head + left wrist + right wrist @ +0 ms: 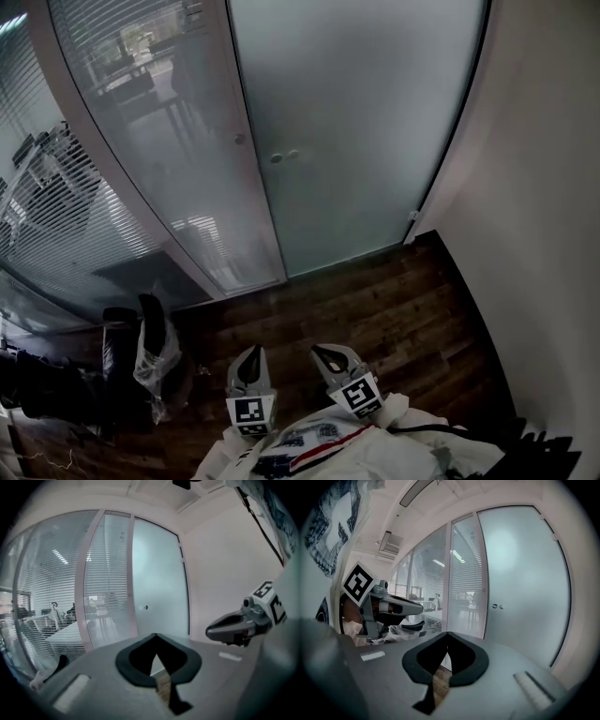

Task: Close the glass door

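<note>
Left claw and right claw both closed, empty, side by side above dark wooden floor, facing frosted glass door.

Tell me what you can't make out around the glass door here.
Head view: what lies behind the glass door, hidden by its frosting.
Head view: the door's top, cut off by the upper edge.
All views: the two door knobs, too small to identify.
Head view: the dark bundle at lower left, too dim.
</note>
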